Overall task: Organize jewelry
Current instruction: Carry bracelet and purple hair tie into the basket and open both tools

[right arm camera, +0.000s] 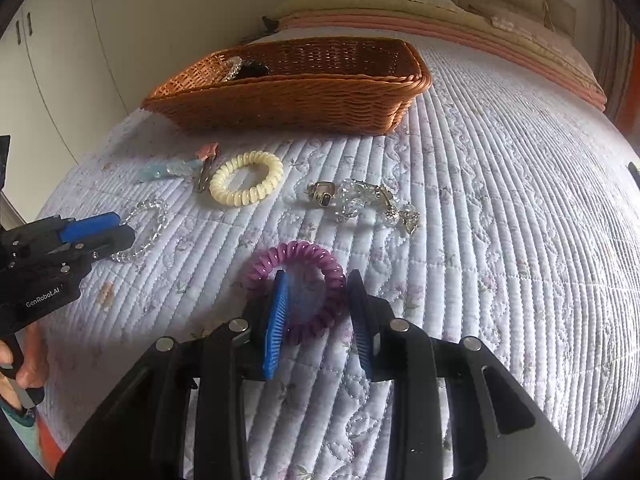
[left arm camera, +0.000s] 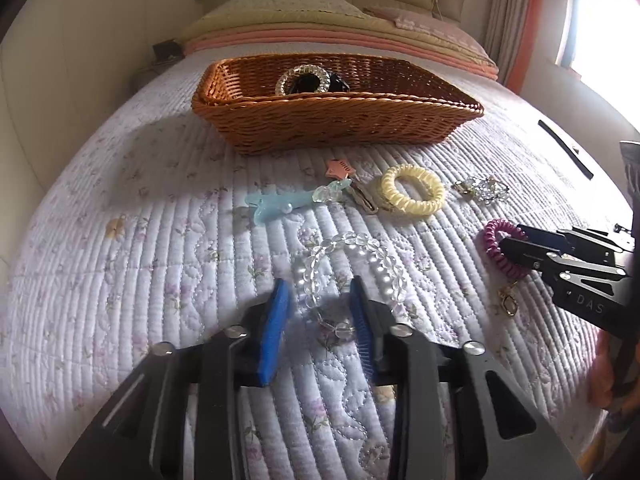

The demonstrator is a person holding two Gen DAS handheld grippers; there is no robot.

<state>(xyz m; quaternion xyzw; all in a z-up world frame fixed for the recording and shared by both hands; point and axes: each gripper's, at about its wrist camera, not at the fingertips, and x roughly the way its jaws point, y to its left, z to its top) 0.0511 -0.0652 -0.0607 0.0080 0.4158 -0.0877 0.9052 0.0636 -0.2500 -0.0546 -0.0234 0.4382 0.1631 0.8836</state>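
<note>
My left gripper (left arm camera: 320, 300) is open low over the quilt, its blue fingers either side of a clear bead bracelet (left arm camera: 348, 268). My right gripper (right arm camera: 318, 292) is open, one finger inside and one outside a purple coil hair tie (right arm camera: 298, 276), which also shows in the left wrist view (left arm camera: 502, 248). A brown wicker basket (left arm camera: 340, 120) stands beyond and holds a clear ring and a dark item. On the quilt lie a cream coil tie (left arm camera: 414, 194), a light blue clip (left arm camera: 276, 202), a pink star clip (left arm camera: 340, 169) and a crystal chain (right arm camera: 372, 202).
The bed's quilt (right arm camera: 500, 200) stretches to the right. Pillows (left arm camera: 280, 8) lie at the head of the bed. White wardrobes (right arm camera: 60, 60) stand at the left. A black strip (left arm camera: 564, 148) lies at the bed's right side.
</note>
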